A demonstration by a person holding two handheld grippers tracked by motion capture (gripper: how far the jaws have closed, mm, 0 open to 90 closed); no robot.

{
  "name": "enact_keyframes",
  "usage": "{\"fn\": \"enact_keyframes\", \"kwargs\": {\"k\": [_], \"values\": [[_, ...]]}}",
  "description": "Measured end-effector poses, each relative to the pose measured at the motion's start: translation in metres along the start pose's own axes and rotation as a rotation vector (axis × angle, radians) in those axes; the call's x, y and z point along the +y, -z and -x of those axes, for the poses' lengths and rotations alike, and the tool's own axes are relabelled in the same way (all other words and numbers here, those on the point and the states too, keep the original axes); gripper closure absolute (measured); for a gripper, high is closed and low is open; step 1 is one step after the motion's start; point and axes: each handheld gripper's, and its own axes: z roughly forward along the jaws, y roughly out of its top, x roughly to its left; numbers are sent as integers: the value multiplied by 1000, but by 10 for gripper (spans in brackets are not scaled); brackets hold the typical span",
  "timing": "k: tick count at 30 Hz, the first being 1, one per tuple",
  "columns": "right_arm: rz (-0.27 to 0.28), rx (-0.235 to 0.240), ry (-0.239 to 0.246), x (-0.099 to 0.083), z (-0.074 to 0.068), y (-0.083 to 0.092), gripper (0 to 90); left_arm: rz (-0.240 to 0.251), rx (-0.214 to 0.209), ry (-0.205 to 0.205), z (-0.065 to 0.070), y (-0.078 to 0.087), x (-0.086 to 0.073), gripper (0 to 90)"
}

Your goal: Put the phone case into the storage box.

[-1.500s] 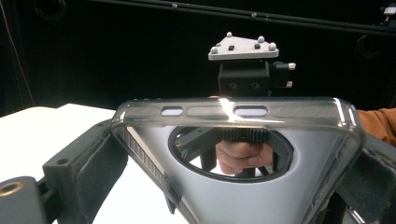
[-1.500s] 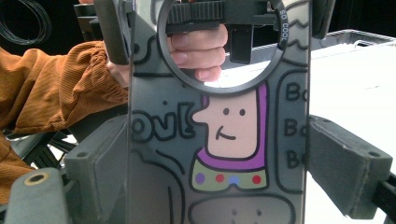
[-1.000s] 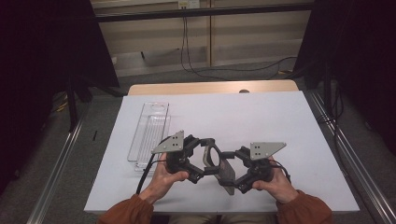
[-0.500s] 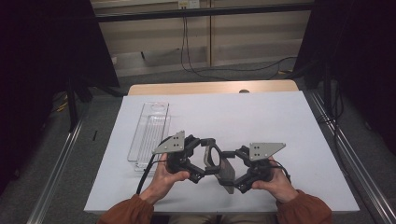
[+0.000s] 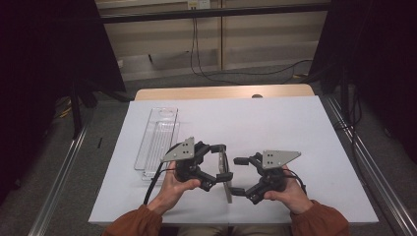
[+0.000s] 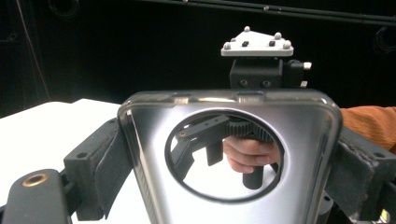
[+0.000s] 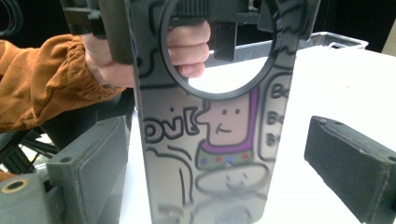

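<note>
From above, on the white table (image 5: 295,128), we see our 2 hands near the front edge. Our left hand-held gripper (image 5: 222,162) clamps a thin flat case (image 5: 227,189) that stands on its edge between both tools. Our right hand-held gripper (image 5: 237,175) faces it from the other side, with its jaws spread around the case; they have just been opening wider. A clear plastic tray (image 5: 158,135) lies on the table, just beside our left hand (image 5: 172,189) and farther back.

From the left hand-held gripper's own camera, the case (image 6: 224,126) looks shiny and clear, with a big round hole in it. Both padded jaws press on its 2 sides, so the grip is tight. Through the hole we see the fingers (image 6: 250,151) of our right hand, and an orange sleeve (image 6: 369,126) shows at the right.

From the right hand-held gripper's camera, the case (image 7: 219,154) stands between the jaws and shows a cartoon drawing with purple lines. The right pad (image 7: 350,163) stands apart from the case. The left pad (image 7: 93,163) sits very near it, and we cannot tell if it touches. Behind the case we see our left hand (image 7: 189,44).
</note>
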Motion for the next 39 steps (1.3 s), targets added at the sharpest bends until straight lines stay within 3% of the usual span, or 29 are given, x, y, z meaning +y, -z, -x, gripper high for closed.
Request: {"fn": "enact_keyframes", "kwargs": {"k": [6, 14, 21, 23, 25, 29, 30, 32, 34, 36, 39], "values": [[12, -21, -9, 0, 1, 3, 44, -7, 27, -14, -1, 3, 1, 122], [29, -114, -26, -1, 5, 8, 19, -4, 66, -11, -3, 9, 4, 122], [25, -197, -36, -3, 8, 11, 20, -3, 128, -1, -4, 16, 3, 122], [26, -217, -39, -4, 9, 12, 25, -25, 144, -4, -5, 19, 4, 122], [29, -225, -48, -5, 10, 14, 25, -20, 180, -5, -6, 21, 3, 122], [31, -264, -61, -6, 12, 17, 24, -1, 204, 9, -7, 25, 3, 122], [31, -275, -67, -6, 12, 17, 24, -19, 205, 3, -8, 27, 4, 122], [26, -303, -63, -6, 13, 19, 24, -11, 243, 18, -7, 27, 4, 122], [22, -313, -71, -7, 14, 20, 24, -25, 281, 31, -6, 28, 4, 122], [23, -323, -71, -8, 15, 22, 24, -23, 275, 28, -8, 30, 4, 122], [28, -337, -76, -8, 15, 23, 24, -22, 306, 35, -7, 31, 5, 122]]}}
